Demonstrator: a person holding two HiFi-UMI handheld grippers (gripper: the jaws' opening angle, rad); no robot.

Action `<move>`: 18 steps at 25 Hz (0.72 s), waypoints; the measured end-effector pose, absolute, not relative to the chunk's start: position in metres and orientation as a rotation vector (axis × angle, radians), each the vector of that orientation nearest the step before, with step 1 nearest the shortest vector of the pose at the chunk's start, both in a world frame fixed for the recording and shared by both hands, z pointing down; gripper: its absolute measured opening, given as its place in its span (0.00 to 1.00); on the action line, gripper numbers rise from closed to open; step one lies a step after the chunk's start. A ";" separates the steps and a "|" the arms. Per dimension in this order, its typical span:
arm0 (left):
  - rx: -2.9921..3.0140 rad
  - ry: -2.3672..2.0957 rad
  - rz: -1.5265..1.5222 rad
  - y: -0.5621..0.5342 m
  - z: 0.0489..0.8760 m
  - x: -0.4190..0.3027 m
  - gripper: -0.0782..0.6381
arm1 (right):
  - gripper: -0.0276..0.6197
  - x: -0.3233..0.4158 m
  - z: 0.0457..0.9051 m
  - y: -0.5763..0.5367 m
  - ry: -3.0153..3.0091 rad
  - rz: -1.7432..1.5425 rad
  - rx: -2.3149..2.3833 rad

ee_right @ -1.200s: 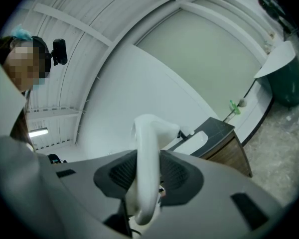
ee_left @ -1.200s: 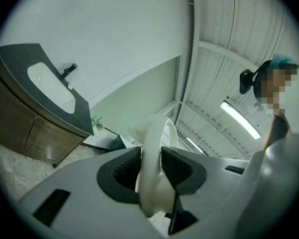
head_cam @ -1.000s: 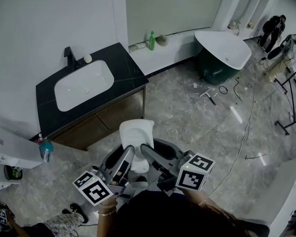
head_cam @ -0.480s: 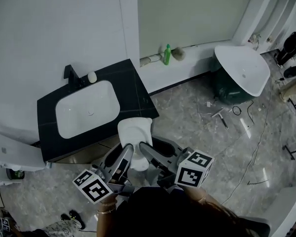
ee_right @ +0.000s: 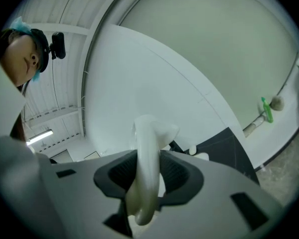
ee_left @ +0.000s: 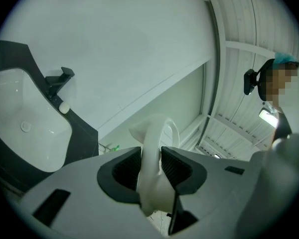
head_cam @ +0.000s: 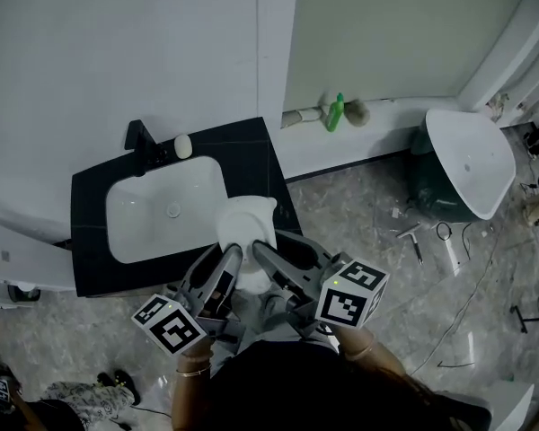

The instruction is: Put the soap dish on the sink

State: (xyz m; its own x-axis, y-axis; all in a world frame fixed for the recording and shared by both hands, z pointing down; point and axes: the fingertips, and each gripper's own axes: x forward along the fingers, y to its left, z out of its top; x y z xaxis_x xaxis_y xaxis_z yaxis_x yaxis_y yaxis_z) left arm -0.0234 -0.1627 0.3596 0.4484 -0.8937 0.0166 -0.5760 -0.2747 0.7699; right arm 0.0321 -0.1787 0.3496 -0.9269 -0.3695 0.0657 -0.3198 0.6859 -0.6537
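Note:
The white soap dish (head_cam: 247, 227) hangs level over the right front part of the black counter (head_cam: 268, 151), beside the white sink basin (head_cam: 166, 206). Both grippers hold it from the near side: my left gripper (head_cam: 229, 257) is shut on its left rim and my right gripper (head_cam: 258, 254) is shut on its right rim. In the left gripper view the soap dish (ee_left: 153, 153) stands edge-on between the ribbed pads. In the right gripper view the soap dish (ee_right: 147, 158) is pinched the same way. A black faucet (head_cam: 141, 142) and a pale soap bar (head_cam: 183, 146) sit behind the basin.
A green bottle (head_cam: 336, 112) and a round sponge (head_cam: 357, 110) rest on the white ledge along the wall. A white tub on a dark green base (head_cam: 467, 162) stands on the floor at the right, with tools and cables near it. A white appliance (head_cam: 22, 257) sits at far left.
Both grippers have carried the soap dish forward from over the floor to above the counter's right front corner. The grip on the dish is the same.

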 end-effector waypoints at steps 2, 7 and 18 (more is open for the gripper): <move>1.974 -1.238 -0.561 -0.183 0.363 -0.037 0.29 | 0.26 0.019 0.353 -0.199 2.832 -1.061 -0.575; 1.959 -1.252 -0.540 -0.240 0.380 -0.070 0.29 | 0.26 -0.015 0.370 -0.256 2.870 -1.062 -0.600; 1.843 -1.304 -0.499 -0.364 0.451 -0.143 0.29 | 0.26 -0.087 0.443 -0.384 2.959 -1.181 -0.661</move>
